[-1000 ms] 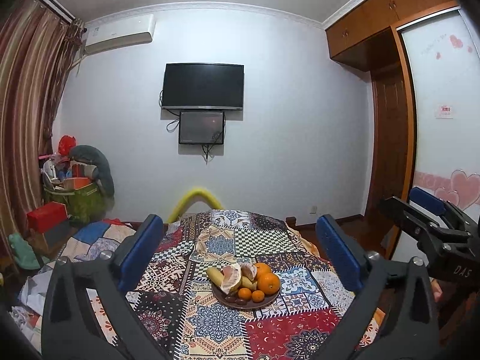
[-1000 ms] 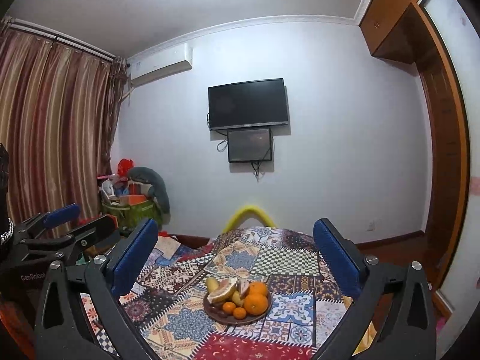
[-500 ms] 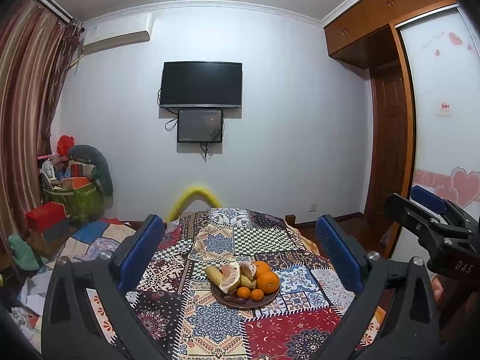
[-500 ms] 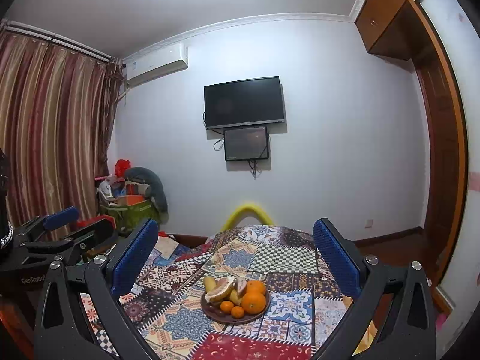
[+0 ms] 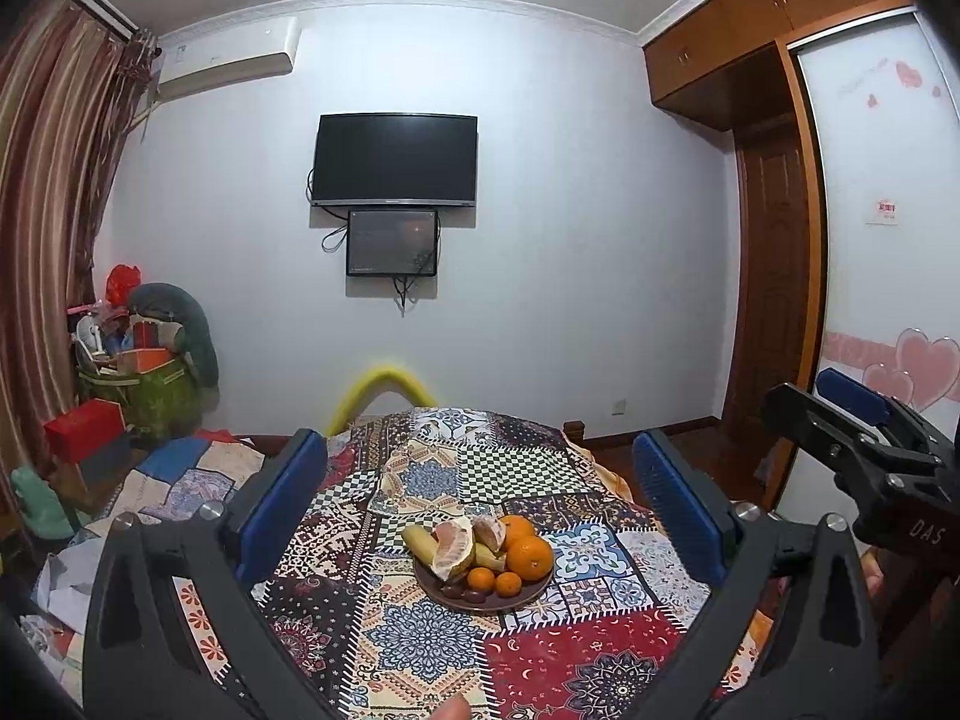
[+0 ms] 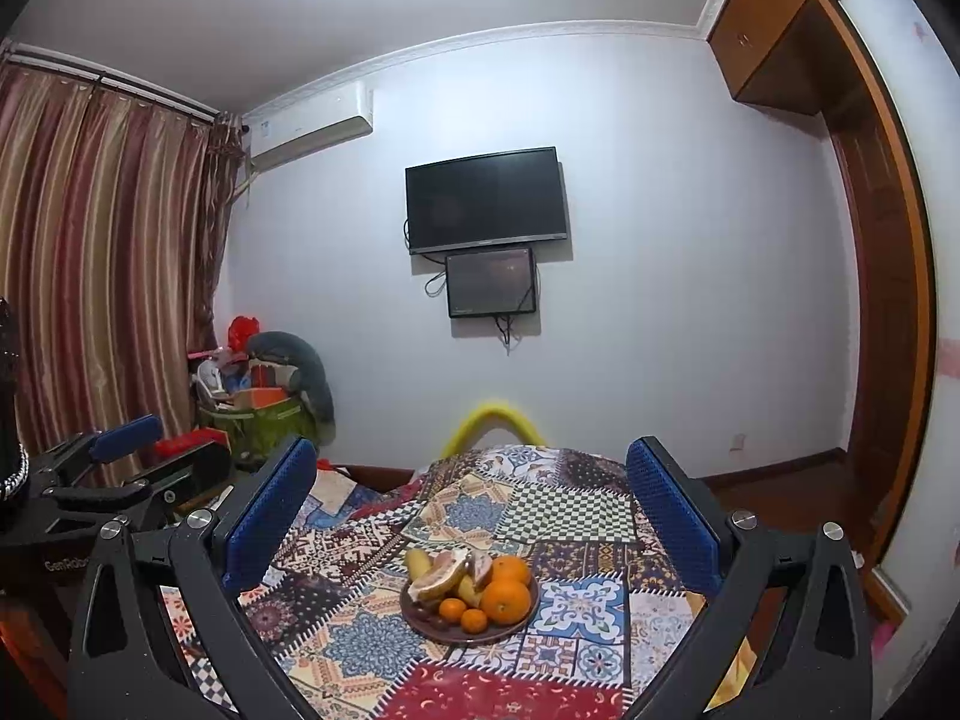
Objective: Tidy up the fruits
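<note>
A brown plate (image 5: pixel 528 596) (image 6: pixel 414 624) sits mid-table on a patchwork cloth (image 5: pixel 420 642). It holds two large oranges (image 5: pixel 529 557) (image 6: pixel 505 601), small tangerines (image 5: pixel 481 579), a banana (image 5: pixel 420 541), pomelo pieces (image 5: pixel 451 547) and dark small fruits. My left gripper (image 5: pixel 480 510) is open and empty, held above and short of the plate. My right gripper (image 6: pixel 471 513) is open and empty, likewise back from the plate. The right gripper shows at the right edge of the left wrist view (image 5: pixel 864 438); the left gripper shows at the left edge of the right wrist view (image 6: pixel 108 480).
A yellow chair back (image 5: pixel 381 387) stands at the table's far edge. A pile of boxes and bags (image 5: pixel 138 372) lies at the left wall by the curtains (image 6: pixel 102 276). A TV (image 5: pixel 396 159) hangs on the wall. A wooden door (image 5: pixel 774 276) is at the right.
Both grippers have tilted slightly upward, so the plate and table sit a little lower in each view. Both jaws stay open and empty.
</note>
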Available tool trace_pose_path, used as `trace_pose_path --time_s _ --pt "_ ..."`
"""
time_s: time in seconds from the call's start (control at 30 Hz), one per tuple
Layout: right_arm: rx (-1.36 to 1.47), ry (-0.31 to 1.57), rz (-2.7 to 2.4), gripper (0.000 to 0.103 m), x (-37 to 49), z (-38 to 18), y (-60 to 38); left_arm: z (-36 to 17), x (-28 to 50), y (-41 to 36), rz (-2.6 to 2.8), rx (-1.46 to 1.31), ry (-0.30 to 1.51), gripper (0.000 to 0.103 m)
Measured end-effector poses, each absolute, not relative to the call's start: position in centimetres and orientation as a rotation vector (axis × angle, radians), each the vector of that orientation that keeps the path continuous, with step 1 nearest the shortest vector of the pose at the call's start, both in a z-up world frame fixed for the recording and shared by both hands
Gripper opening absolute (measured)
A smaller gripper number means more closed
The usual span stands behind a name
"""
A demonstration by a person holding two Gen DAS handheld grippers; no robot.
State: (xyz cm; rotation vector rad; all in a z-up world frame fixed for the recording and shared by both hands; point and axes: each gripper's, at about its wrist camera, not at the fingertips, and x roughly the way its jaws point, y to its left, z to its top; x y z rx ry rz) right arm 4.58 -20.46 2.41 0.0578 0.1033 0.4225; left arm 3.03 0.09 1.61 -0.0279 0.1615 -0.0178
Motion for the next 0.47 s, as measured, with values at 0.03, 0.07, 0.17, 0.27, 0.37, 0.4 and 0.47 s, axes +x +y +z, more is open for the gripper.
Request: trace_pose_path --time_s 0.03,0.07,0.17,0.27,0.37,0.4,0.47 --pt "0.058 0.103 0.421 0.103 4.58 2.35 -20.46 1.56 3.06 0.09 -0.018 -0.03 0.163 0.103" --pt "0.058 0.103 0.42 0.103 4.57 2.37 -20.45 1.54 3.11 0.11 -0.017 -0.031 0.164 0.103" --pt "0.065 0.104 0.427 0.103 4.55 2.4 -20.5 1.48 3.23 0.13 -0.023 -0.029 0.169 0.103" --pt "0.073 0.106 0.431 0.103 4.67 2.46 -20.62 1.4 3.23 0.05 -0.035 -0.027 0.171 0.103" --pt "0.071 0.107 0.426 0.103 4.76 2.53 -20.54 1.4 3.27 0.02 -0.04 -0.025 0.17 0.103" --pt "0.07 0.109 0.425 0.103 4.84 2.41 -20.54 1.37 3.29 0.01 -0.039 -0.024 0.169 0.103" --pt "0.066 0.114 0.421 0.103 5.05 2.26 -20.45 1.32 3.41 0.02 -0.037 -0.022 0.169 0.103"
